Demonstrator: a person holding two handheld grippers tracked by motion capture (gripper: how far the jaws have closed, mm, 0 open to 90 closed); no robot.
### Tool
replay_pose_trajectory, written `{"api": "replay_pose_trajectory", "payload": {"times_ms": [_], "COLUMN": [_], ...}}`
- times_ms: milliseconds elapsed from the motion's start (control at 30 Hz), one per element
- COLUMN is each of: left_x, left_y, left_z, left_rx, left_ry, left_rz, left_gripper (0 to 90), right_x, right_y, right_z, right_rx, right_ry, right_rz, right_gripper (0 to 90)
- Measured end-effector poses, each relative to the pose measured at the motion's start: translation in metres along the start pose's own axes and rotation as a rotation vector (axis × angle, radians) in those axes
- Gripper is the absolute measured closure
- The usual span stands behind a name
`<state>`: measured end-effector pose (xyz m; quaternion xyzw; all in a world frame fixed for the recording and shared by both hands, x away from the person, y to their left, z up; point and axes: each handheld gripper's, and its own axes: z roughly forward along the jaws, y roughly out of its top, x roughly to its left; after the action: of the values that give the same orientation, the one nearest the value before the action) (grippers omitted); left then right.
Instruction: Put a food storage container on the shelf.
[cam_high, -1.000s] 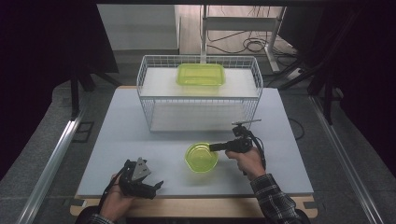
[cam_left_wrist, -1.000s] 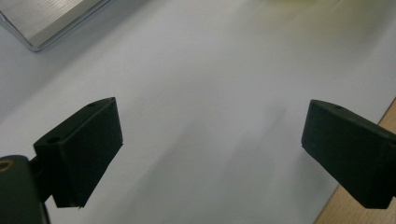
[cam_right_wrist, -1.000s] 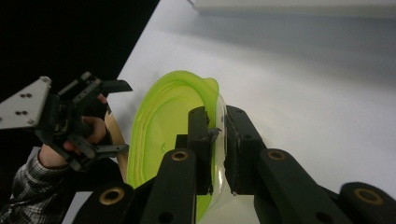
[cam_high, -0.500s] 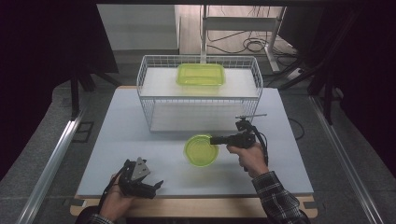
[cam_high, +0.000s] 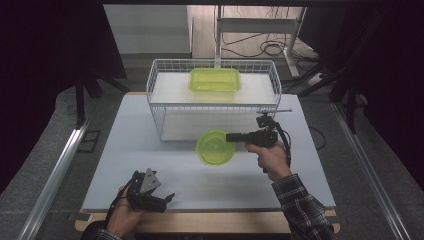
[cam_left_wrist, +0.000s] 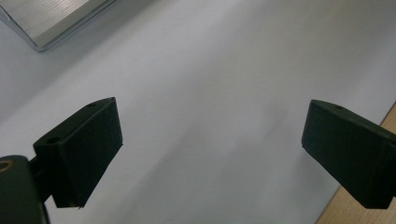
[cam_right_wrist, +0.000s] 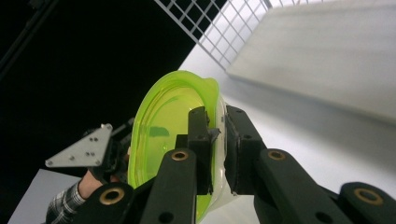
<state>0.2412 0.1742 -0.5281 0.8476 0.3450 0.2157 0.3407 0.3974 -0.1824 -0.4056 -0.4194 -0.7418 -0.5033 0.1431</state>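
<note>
A translucent lime-green round bowl (cam_high: 215, 147) hangs just above the white table in front of the wire basket. My right gripper (cam_high: 232, 136) is shut on its right rim. In the right gripper view the bowl (cam_right_wrist: 161, 123) stands tilted on edge, its rim pinched in my right gripper (cam_right_wrist: 217, 135). My left gripper (cam_high: 164, 200) rests near the table's front left edge, held in a hand. In its own view the left gripper (cam_left_wrist: 210, 149) is wide open over bare table with nothing between its fingers.
A white wire basket (cam_high: 155, 107) stands at the back middle of the table, with a green rectangular container (cam_high: 215, 80) lying on a white board inside it. The wooden front edge (cam_high: 225, 222) runs below the white tabletop (cam_high: 150, 135).
My right gripper has carried the green bowl away from the front of the table toward the wire basket. The left gripper has stayed where it was.
</note>
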Motion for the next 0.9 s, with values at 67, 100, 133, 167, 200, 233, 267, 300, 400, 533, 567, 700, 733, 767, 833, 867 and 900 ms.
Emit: {"api": "replay_pose_trajectory", "payload": {"times_ms": [67,100,133,167,200,233,267,300,400,533,567,700,733,767,833,867,900], "left_x": [0.0,0.0,0.0,0.0,0.0,0.0,0.001,0.001,0.001,0.001,0.001,0.001,0.001,0.001,0.002,0.002,0.002], "left_y": [0.0,0.0,0.0,0.0,0.0,0.0,0.0,0.0,0.0,0.0,0.0,0.0,0.0,0.0,0.0,0.0,0.0], "left_z": [0.0,0.0,0.0,0.0,0.0,0.0,0.0,0.0,0.0,0.0,0.0,0.0,0.0,0.0,-0.001,-0.001,-0.001], "left_rx": [-0.001,-0.001,-0.002,-0.002,-0.002,-0.003,-0.004,-0.004,-0.005,-0.007,-0.006,-0.008,-0.008,-0.008,-0.009,-0.009,-0.009], "left_ry": [0.0,0.0,0.001,0.001,0.001,0.002,0.003,0.003,0.004,0.003,0.004,0.004,0.004,0.005,0.005,0.005,0.004], "left_rz": [-0.002,-0.002,-0.003,-0.003,-0.002,-0.003,0.001,0.001,-0.004,-0.005,-0.005,-0.007,-0.008,-0.009,-0.007,-0.009,-0.011], "left_gripper": [4.9,4.9,4.9,4.9,4.9,5.0,5.0,5.0,5.0,4.9,4.9,5.0,5.0,5.0,5.0,5.0,5.0], "right_x": [0.004,0.004,0.007,0.007,0.01,0.011,0.013,0.013,0.017,0.022,0.022,0.026,0.028,0.03,0.033,0.036,0.036], "right_y": [0.006,0.006,0.011,0.011,0.016,0.018,0.022,0.022,0.029,0.041,0.041,0.051,0.055,0.058,0.063,0.069,0.069], "right_z": [-0.003,-0.003,-0.005,-0.005,-0.008,-0.01,-0.011,-0.011,-0.016,-0.023,-0.023,-0.027,-0.028,-0.029,-0.03,-0.032,-0.032], "right_rx": [-0.013,-0.013,-0.021,-0.021,-0.035,-0.039,-0.045,-0.045,-0.065,-0.094,-0.094,-0.119,-0.127,-0.132,-0.143,-0.152,-0.152], "right_ry": [-0.004,-0.004,-0.004,-0.004,-0.007,-0.008,-0.006,-0.006,-0.007,-0.007,-0.007,-0.006,-0.004,-0.005,-0.01,-0.013,-0.013], "right_rz": [-0.008,-0.008,-0.012,-0.012,-0.016,-0.018,-0.019,-0.019,-0.018,-0.02,-0.02,-0.022,-0.021,-0.025,-0.03,-0.034,-0.034], "right_gripper": [81.3,81.3,81.4,81.4,81.3,81.3,81.3,81.3,81.3,81.4,81.4,81.3,81.4,81.4,81.4,81.4,81.4]}}
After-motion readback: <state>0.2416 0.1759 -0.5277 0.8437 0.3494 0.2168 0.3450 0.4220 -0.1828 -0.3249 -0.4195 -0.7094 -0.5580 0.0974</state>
